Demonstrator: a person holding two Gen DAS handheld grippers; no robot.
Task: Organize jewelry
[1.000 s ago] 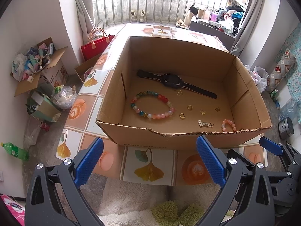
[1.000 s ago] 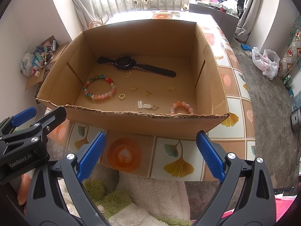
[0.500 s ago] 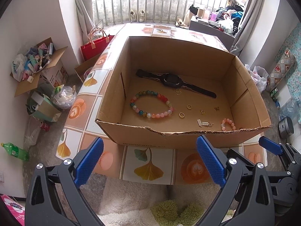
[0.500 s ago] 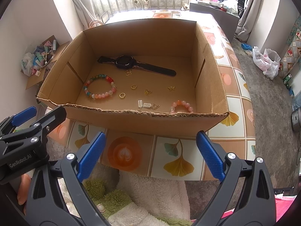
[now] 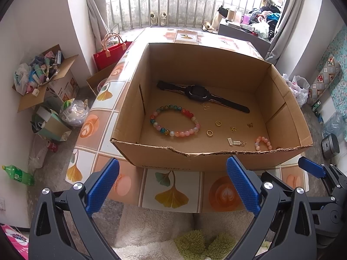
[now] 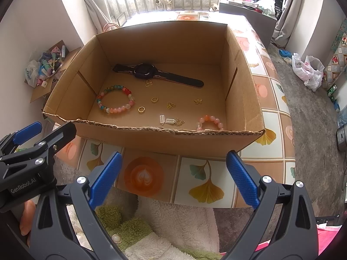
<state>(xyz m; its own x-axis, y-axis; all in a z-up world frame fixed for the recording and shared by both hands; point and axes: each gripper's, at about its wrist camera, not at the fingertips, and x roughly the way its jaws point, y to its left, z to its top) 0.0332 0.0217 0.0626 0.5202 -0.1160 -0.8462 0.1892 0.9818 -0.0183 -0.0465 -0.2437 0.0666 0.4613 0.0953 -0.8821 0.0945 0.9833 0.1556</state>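
An open cardboard box (image 5: pixel 173 160) (image 6: pixel 151 138) stands on a tiled table. Inside lie a black watch (image 5: pixel 198 93) (image 6: pixel 145 71), a multicoloured bead bracelet (image 5: pixel 174 120) (image 6: pixel 116 101), a small pink bead bracelet (image 5: pixel 262 143) (image 6: pixel 210 122), two gold rings (image 5: pixel 210 132) (image 6: pixel 141 109), silver charms (image 5: pixel 235 142) (image 6: pixel 167 120) and small gold earrings (image 5: pixel 233 128) (image 6: pixel 170 105). My left gripper (image 5: pixel 172 185) is open and empty in front of the box's near wall. My right gripper (image 6: pixel 173 176) is open and empty, also in front of the box, to the right of the left one.
The table (image 5: pixel 173 192) has orange and ginkgo-leaf tiles. A fluffy white and green garment (image 6: pixel 151 227) lies below the grippers. On the floor at left are a red bag (image 5: pixel 110 53), a box of clutter (image 5: pixel 43 73) and a green bottle (image 5: pixel 17 174).
Both views have shifted very slightly; the box sits a touch higher in the frames. Both grippers stay open and empty. The jewelry has not moved.
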